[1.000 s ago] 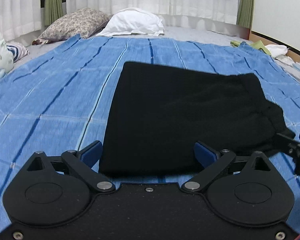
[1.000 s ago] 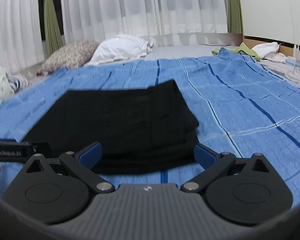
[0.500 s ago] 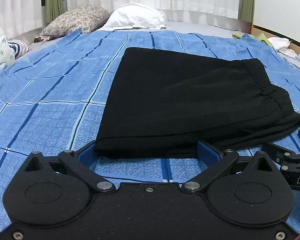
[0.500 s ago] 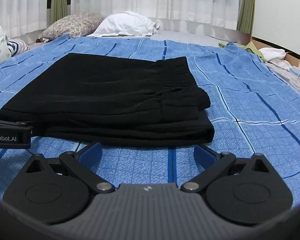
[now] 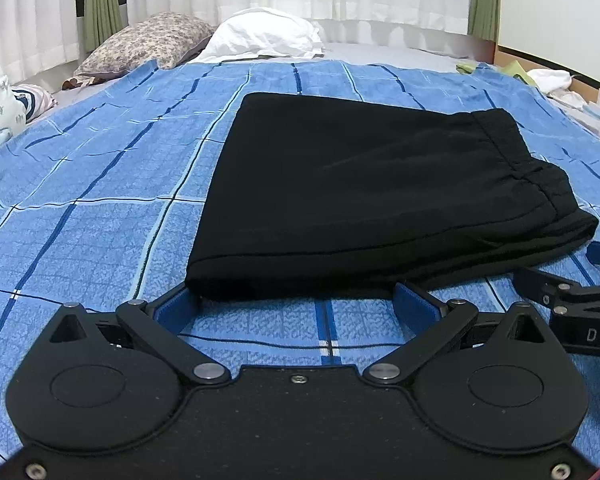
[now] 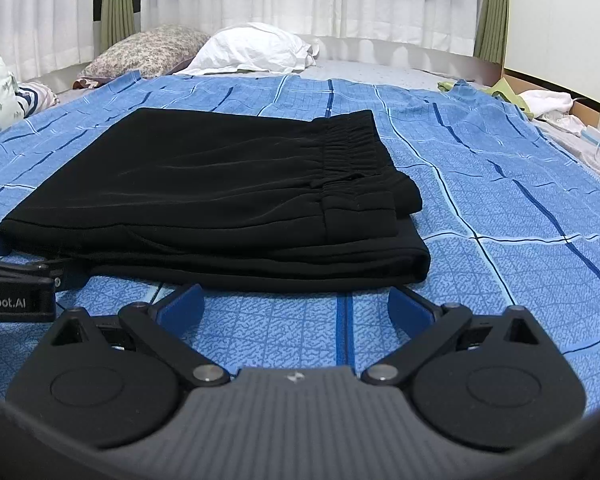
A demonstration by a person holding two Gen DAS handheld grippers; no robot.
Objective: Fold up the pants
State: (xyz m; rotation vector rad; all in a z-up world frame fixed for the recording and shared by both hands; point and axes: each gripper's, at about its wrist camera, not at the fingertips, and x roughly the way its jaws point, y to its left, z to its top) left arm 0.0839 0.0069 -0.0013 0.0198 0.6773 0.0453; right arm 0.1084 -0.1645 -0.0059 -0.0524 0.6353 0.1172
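Black pants (image 5: 364, 196) sit folded on the blue bedspread (image 5: 100, 184), so both grippers (left gripper (image 5: 296, 308), right gripper (image 6: 294, 304)) hang spread apart, empty, at the near edge.

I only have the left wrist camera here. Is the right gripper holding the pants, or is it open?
Observer: Open. The right gripper has its jaws spread, with only the blue bedspread between them.
Operator: How close is it to the pants?
Observer: Its fingertips stop just short of the near edge of the black pants; I see no contact.
Operator: Is the right end stacked evenly?
Observer: No. Below the gathered waistband the layers do not line up, and the bottom fold reaches furthest right.
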